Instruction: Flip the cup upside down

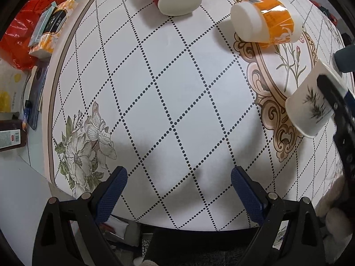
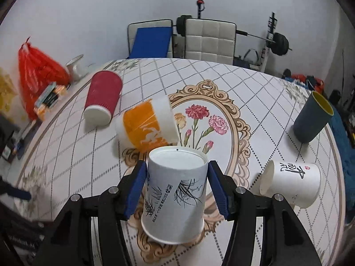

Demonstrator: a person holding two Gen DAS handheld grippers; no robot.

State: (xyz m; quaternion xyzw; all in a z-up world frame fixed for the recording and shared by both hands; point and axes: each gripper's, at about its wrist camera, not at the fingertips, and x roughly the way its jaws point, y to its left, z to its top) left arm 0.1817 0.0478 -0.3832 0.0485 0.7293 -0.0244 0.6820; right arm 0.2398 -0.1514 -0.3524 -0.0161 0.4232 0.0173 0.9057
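A white paper cup [image 2: 175, 190] with a grey bamboo print stands mouth down, slightly tilted, between my right gripper's [image 2: 177, 177] blue pads. The pads press its sides, so the gripper is shut on it. The same cup [image 1: 310, 108] shows at the right edge of the left wrist view, with the right gripper's black finger across it. My left gripper [image 1: 178, 182] is open and empty above the patterned table [image 1: 177, 88].
A red ribbed cup [image 2: 102, 97] and an orange-and-white cup [image 2: 147, 125] lie on their sides. A white cup with black characters [image 2: 290, 182] lies at the right. A dark blue cup [image 2: 312, 117] stands upright far right. Red bag and boxes [image 2: 40, 84] sit left.
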